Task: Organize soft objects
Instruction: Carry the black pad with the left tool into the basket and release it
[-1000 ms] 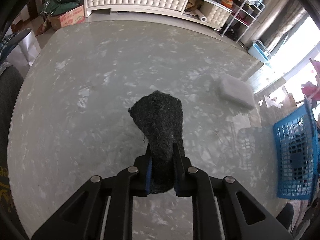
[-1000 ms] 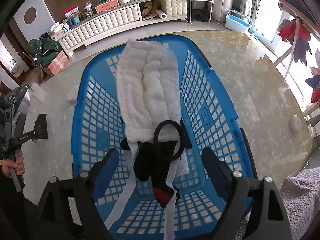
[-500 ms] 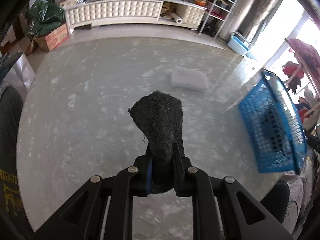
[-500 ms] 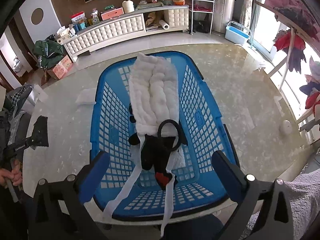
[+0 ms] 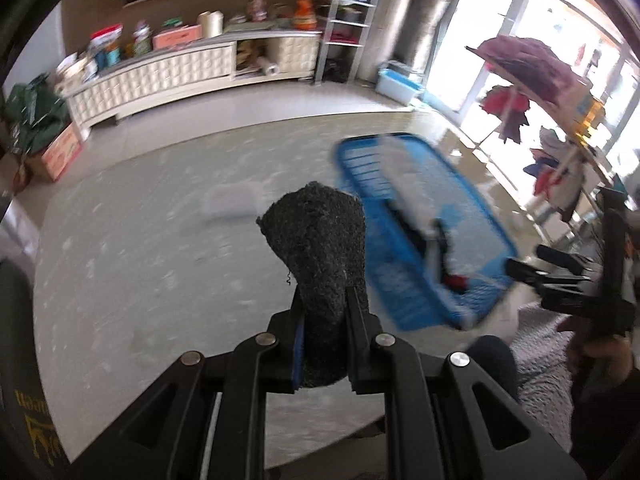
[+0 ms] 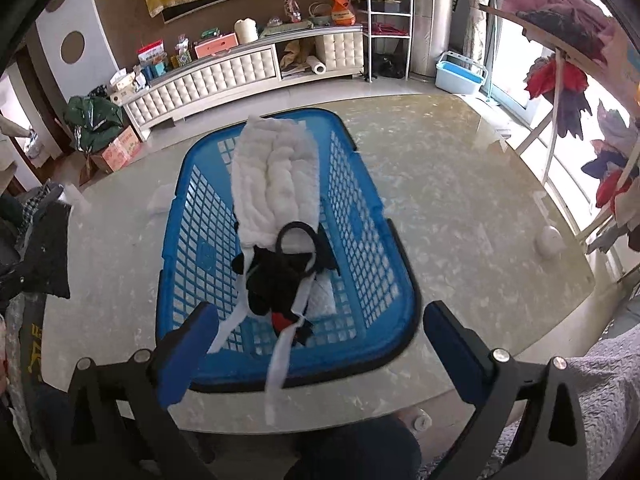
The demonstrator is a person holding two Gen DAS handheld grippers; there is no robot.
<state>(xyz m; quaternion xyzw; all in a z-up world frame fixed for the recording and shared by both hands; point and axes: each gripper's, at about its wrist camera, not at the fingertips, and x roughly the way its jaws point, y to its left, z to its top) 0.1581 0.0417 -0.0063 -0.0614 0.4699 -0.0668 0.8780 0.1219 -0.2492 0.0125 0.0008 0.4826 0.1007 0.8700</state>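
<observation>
A dark, fuzzy sock [image 5: 320, 248] is pinched between the pads of the left tongs [image 5: 323, 344], its cuff end clamped and its toe end standing up and forward above the marble bench [image 5: 132, 264]. The sock is held clear of the bench, just left of the blue mesh basket [image 5: 404, 300], which is blurred in the left wrist view. The right tongs [image 6: 316, 340] are spread wide and nothing is held in them; they are poised over the near rim of the basket [image 6: 296, 368].

Inside the basket a white quilted cloth [image 6: 276, 176] is laid lengthwise, with a black hair tie [image 6: 297, 246] and a heap of black fabric [image 6: 276, 284] with a red patch on top of its near end. White straps [image 6: 278, 364] are draped over the near rim and hang off the bench edge. A pale sponge-like pad [image 5: 232, 200] is seen on the bench beyond the sock.

The sock is judged to be bound for the basket. If it is let go too early, it could be dropped on the bench or caught on the rim and left hanging outside. The limp toe end could also be snagged in the mesh wall. The dangling straps could be hooked by either tongs, and the cloth could be dragged out. With both tongs near the same rim, a collision could be caused by a careless approach.
</observation>
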